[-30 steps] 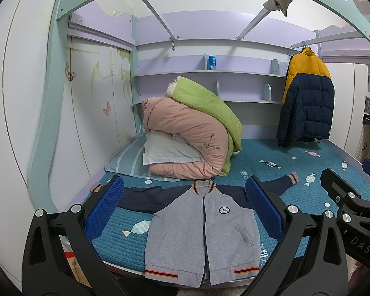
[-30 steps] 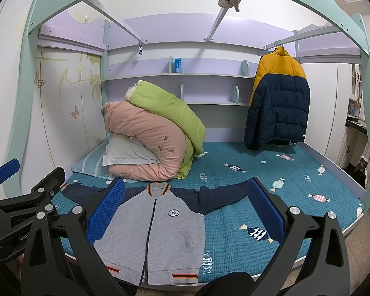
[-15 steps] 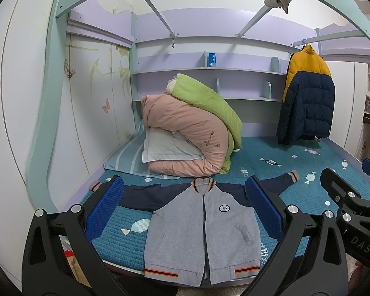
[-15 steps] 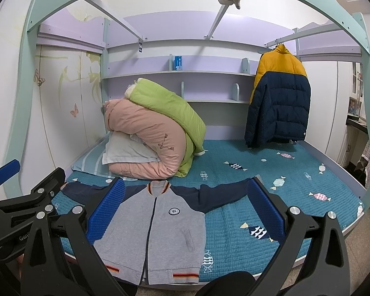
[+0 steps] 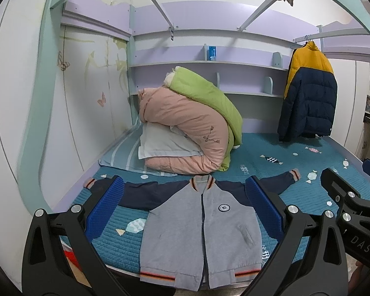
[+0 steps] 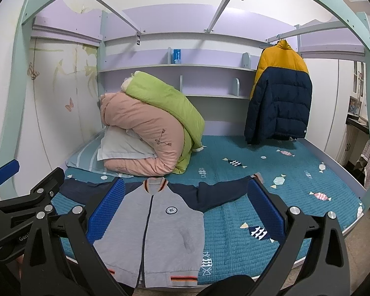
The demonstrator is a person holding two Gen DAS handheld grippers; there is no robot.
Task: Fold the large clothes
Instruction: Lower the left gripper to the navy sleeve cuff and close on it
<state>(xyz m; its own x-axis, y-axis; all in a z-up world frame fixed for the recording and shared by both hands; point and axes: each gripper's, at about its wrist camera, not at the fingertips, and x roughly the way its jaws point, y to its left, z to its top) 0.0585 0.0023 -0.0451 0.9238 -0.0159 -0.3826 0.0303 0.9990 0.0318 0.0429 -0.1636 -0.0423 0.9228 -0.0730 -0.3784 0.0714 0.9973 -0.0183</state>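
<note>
Grey zip-front fleece jacket with navy sleeves: laid flat, front side up, on teal quilted bed cover. Zipped closed. Sleeves spread out to both sides. Round badge on chest. Striped orange-and-dark ribbing at collar, cuffs and hem. Collar toward far side of bed, hem at near edge, slightly overhanging.

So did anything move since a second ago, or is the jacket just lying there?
Almost nothing moved. Both cameras tipped slightly, so the bed sits a bit lower in view. The left gripper and right gripper stay open and hold nothing. The grey jacket still lies flat on the teal bedspread, sleeves spread, untouched.
</note>
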